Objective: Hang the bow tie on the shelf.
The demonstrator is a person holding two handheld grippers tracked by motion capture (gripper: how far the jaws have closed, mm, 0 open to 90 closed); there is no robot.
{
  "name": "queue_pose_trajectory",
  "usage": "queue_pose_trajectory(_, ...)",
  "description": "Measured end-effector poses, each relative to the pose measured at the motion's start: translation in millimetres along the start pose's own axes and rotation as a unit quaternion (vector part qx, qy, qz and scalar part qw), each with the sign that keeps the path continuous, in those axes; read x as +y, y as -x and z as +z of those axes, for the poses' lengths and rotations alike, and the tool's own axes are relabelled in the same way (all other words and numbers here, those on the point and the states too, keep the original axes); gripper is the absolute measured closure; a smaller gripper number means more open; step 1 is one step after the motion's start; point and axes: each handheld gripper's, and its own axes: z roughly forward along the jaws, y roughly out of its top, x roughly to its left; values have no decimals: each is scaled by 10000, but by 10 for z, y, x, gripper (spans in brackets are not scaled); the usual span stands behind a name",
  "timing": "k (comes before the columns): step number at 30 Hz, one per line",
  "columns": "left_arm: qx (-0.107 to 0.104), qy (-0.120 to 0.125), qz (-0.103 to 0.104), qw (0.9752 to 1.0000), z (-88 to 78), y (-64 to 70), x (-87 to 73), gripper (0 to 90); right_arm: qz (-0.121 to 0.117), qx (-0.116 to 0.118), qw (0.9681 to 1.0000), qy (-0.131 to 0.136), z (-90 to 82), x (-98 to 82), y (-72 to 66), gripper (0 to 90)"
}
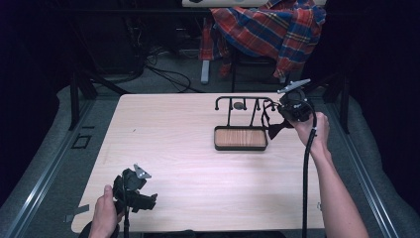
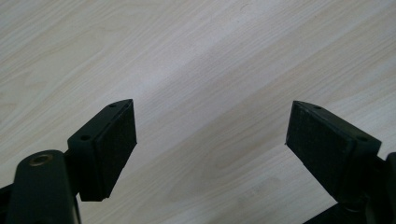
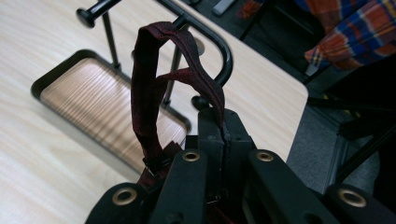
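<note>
Left gripper (image 1: 148, 199) held low over the near edge of the table (image 1: 168, 129), black jaws spread wide apart, ribbed pads (image 2: 114, 144) facing each other above bare pale wood grain. Nothing between them.

Farther out and to the right, right gripper (image 3: 223, 122) raised beside a black metal rack (image 1: 243, 101), jaws pressed together on a dark red fabric strap (image 3: 154, 79). Strap flat, woven, folded into a loop draped over the rack's curved tube end, with a small metal clasp low on it and the rest trailing down beside the rack. Thin round posts of the rack rising from an oblong black-rimmed tray (image 1: 240, 138) with a ribbed wooden floor, just beyond the jaws.

Beyond the table's far edge, plaid shirt (image 1: 270, 25) in red, blue and yellow slung over a chair; dark cables (image 1: 168, 74) on grey floor.
</note>
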Motion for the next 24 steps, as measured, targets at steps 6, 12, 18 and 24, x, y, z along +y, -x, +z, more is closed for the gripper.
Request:
queue_pose_trajectory(6, 13, 11, 4, 10000, 1, 4, -2, 163, 100, -46, 9999, 45, 54, 33, 54, 893)
queue_pose_trajectory(12, 4, -7, -2, 10000, 4, 5, 0, 163, 261, -75, 9996, 67, 152, 33, 122, 893)
queue_pose_trajectory(18, 9, -13, -14, 10000, -2, 5, -4, 163, 480, 31, 9988, 10, 329, -10, 160, 893)
queue_pose_trajectory(24, 13, -6, -10, 10000, -3, 2, -5, 163, 674, 238, 9974, -9, 396, -73, 216, 893)
